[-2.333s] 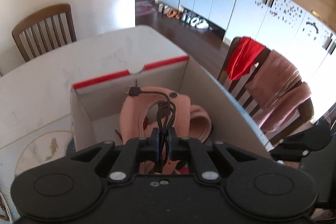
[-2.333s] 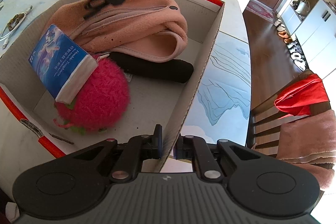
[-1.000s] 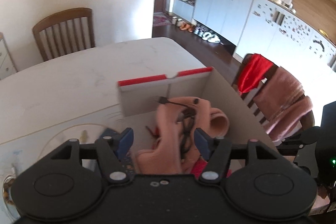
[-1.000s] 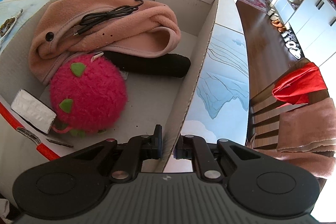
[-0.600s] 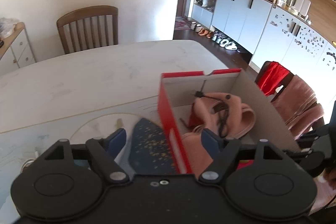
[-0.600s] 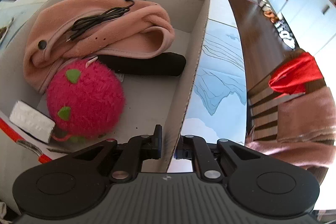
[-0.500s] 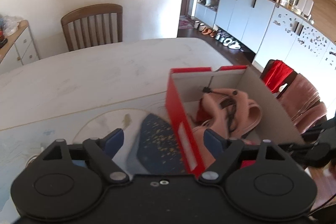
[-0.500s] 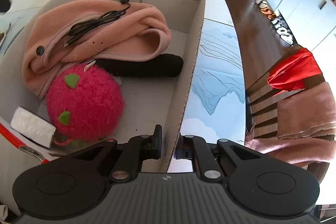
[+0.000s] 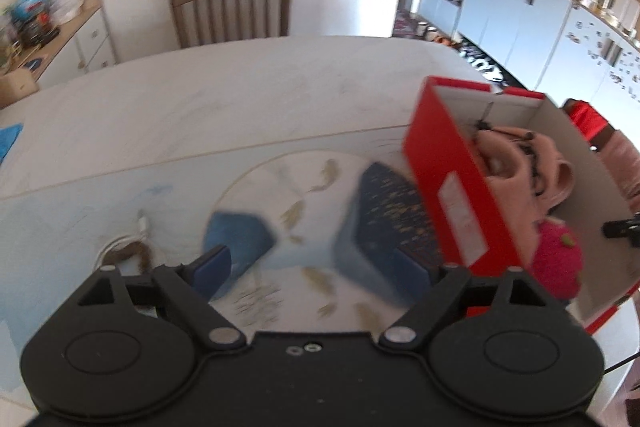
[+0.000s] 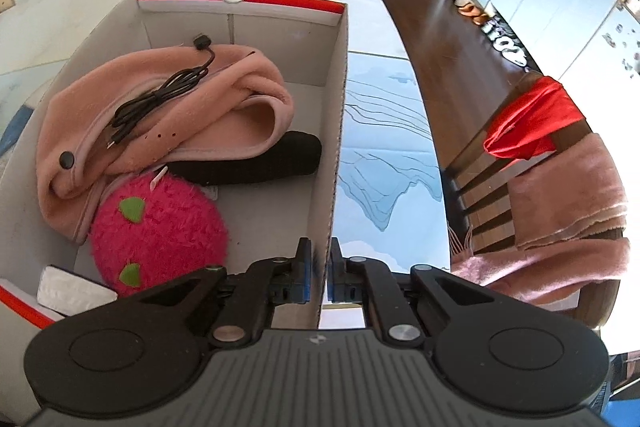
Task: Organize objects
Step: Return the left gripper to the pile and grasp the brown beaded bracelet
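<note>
Your right gripper (image 10: 319,277) kept its jaws clenched on the shoe box (image 10: 338,115) near wall, steadying it; your left gripper's (image 9: 316,263) jaws, just opening, hung released over the counter (image 9: 200,107) left of it, nothing between.

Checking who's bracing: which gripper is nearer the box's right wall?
Right. The right gripper is clamped on the shoe box wall's near end. The left gripper hangs open outside the box's opposite side, jaws just widened, nothing between them.
</note>
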`<state>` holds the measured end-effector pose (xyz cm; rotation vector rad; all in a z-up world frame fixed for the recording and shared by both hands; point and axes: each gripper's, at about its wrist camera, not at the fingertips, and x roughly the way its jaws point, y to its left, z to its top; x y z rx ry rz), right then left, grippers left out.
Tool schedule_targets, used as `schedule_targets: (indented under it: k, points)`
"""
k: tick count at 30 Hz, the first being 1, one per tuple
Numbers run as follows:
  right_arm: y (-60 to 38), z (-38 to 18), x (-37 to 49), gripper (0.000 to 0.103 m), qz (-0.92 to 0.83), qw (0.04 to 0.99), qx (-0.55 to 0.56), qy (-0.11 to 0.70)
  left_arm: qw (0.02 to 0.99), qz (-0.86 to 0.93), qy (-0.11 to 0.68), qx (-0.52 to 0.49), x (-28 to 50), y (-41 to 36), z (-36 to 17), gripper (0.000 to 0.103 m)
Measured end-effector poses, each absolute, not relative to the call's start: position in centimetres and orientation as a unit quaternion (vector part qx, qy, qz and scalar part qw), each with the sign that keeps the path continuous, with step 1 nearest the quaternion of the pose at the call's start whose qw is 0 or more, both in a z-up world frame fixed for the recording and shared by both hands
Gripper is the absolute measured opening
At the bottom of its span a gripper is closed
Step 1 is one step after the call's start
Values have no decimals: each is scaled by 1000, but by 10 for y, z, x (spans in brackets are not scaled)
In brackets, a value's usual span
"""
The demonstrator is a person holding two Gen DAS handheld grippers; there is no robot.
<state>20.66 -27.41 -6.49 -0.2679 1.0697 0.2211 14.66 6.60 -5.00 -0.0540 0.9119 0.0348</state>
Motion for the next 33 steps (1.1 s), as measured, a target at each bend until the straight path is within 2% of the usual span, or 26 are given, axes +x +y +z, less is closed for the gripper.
schedule_targets:
  k: [7,14,33]
  points:
    - [-272,-65,204,5,93,847,-122,508,889,77,449,-40,138,118,-65,87]
    - [-272,-65,205,5,85,849,-113,509,878,125,458,-53,132,164,-78,81]
    - [-269,-65,206,5,77,847,-117,513,860,148,482,-74,126,199,-102,75]
